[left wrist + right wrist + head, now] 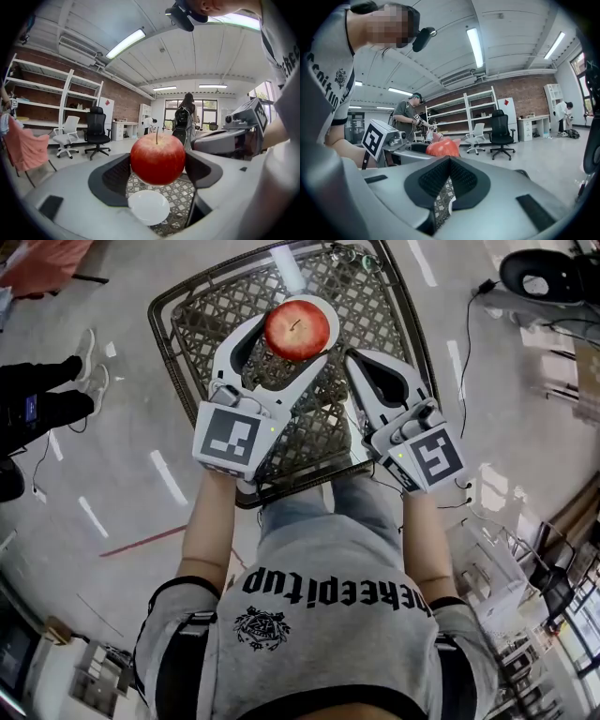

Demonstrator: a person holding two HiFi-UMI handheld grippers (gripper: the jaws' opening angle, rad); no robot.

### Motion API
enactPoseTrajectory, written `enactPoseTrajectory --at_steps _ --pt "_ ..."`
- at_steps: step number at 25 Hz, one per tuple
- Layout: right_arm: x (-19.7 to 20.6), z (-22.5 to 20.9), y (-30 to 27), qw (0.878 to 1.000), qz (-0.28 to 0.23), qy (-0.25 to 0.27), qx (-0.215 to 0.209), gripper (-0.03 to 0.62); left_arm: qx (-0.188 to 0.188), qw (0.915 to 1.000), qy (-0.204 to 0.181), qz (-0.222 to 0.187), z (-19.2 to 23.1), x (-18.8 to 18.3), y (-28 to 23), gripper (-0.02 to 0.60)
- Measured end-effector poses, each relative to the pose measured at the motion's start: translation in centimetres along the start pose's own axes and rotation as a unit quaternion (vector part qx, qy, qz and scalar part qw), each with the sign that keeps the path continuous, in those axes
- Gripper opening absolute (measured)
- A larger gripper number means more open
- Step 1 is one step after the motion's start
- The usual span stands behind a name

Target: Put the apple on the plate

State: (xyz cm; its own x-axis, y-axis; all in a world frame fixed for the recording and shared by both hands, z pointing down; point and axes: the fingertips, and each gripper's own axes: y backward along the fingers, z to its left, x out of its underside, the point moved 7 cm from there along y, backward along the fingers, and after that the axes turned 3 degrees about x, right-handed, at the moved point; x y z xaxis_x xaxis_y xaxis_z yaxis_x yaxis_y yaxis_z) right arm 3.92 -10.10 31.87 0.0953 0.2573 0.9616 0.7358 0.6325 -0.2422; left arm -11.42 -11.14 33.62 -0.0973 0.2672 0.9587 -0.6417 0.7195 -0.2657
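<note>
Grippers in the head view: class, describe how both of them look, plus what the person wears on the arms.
Both the left gripper and the right gripper have pale grey shells, black ribbed pads lining the fingers, and a cube bearing black-and-white square markers. The grey T-shirt has short, dark-edged sleeves.

A glossy, smooth-skinned red apple (157, 158) sits between the ribbed, matt black pads (112, 176) of the left gripper (292, 338). Its shell is matt grey plastic, as on the right gripper (449, 161). At the apple's 6 o'clock, a smooth white plate (148, 206) gleams on the openwork lattice desk (375, 310).
</note>
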Motion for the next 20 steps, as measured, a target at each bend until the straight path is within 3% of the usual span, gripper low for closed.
enactPoseTrajectory --at_steps 5,10,20 --pt "0.3 0.0 -0.5 1.000 0.004 -0.005 0.006 -0.005 0.002 0.9998 -0.010 0.018 0.5 1.0 -0.7 0.397" --pt "0.5 0.1 -0.7 1.000 0.010 -0.007 0.010 -0.005 0.009 0.9985 -0.051 0.017 0.9 2.0 -1.7 0.397" --pt "2.4 -1.2 -1.0 0.999 0.027 -0.017 0.022 -0.005 0.021 0.9981 -0.046 0.034 1.6 5.6 -4.5 0.397"
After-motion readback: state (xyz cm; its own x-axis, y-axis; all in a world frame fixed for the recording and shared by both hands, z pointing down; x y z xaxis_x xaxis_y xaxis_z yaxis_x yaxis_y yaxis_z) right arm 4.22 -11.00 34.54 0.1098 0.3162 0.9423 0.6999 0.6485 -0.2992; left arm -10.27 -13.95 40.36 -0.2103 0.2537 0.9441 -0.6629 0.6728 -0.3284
